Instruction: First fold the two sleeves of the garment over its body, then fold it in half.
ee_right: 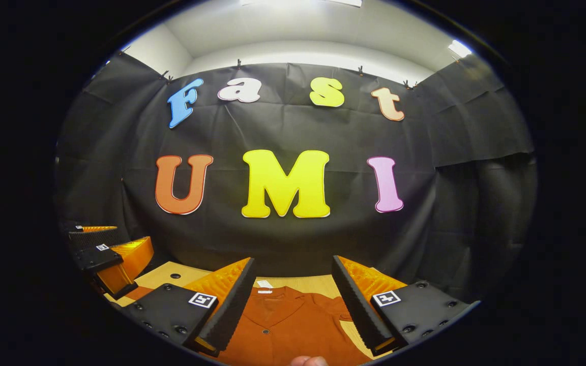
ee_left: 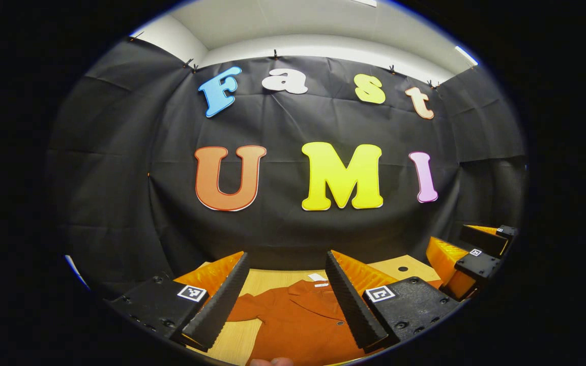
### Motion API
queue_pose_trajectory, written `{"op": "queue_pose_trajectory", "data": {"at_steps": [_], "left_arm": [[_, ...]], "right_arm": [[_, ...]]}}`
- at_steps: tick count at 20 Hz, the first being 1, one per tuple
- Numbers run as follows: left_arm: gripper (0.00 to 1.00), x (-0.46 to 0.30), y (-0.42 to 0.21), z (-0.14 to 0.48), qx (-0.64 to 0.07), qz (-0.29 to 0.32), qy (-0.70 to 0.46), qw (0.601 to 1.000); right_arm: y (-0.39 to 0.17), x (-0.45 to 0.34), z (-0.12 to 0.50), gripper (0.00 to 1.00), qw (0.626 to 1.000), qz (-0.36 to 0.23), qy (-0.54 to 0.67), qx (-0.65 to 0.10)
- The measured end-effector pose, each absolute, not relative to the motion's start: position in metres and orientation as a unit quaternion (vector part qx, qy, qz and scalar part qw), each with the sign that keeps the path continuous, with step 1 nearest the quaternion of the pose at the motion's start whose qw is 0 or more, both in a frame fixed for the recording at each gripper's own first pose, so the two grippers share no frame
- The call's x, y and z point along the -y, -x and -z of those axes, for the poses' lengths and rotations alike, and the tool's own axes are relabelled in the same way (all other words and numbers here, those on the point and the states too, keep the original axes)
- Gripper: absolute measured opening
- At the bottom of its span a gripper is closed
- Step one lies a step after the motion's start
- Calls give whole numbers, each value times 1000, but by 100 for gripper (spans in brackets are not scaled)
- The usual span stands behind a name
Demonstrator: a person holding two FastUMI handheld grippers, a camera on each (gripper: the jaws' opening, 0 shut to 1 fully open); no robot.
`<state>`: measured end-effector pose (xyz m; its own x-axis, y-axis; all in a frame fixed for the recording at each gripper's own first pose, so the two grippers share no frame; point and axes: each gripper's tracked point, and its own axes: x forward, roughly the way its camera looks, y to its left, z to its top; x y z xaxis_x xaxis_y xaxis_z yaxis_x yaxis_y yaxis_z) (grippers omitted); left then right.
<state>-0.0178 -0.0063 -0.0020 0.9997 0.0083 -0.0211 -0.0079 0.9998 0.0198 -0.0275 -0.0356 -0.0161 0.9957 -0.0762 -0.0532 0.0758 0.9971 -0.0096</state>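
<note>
Left gripper view: the left gripper [ee_left: 285,300] is held above the wooden table [ee_left: 267,279] with its fingers spread wide and nothing between them. Framed by them, a rust-orange collared shirt [ee_left: 298,320] is seen lying flat on the table, collar toward the booth wall, a white neck label [ee_left: 317,277] at the neckline and one sleeve [ee_left: 244,311] spread outward. The right gripper [ee_left: 468,267] is seen farther off; whether it is open cannot be told from this view.

Right gripper view: the right gripper [ee_right: 293,305] is likewise held parted and empty over the shirt [ee_right: 285,325], whose collar and button placket [ee_right: 265,331] are visible beneath. The left gripper [ee_right: 110,259] is seen off to the side.

The fabric is judged soft, light and limp, with a slightly napped surface that should not slip. Each sleeve is best pinched near the cuff edge, so that only one layer is lifted.
</note>
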Motion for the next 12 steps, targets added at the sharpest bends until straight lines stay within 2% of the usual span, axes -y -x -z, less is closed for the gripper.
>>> {"op": "queue_pose_trajectory", "data": {"at_steps": [7, 12], "left_arm": [[98, 12, 18, 18, -26, -2, -11, 1000], [97, 39, 3, 26, -40, 4, -18, 999]], "right_arm": [[26, 48, 33, 95, 998, 37, 11, -40], [2, 103, 46, 93, 998, 40, -11, -53]]}}
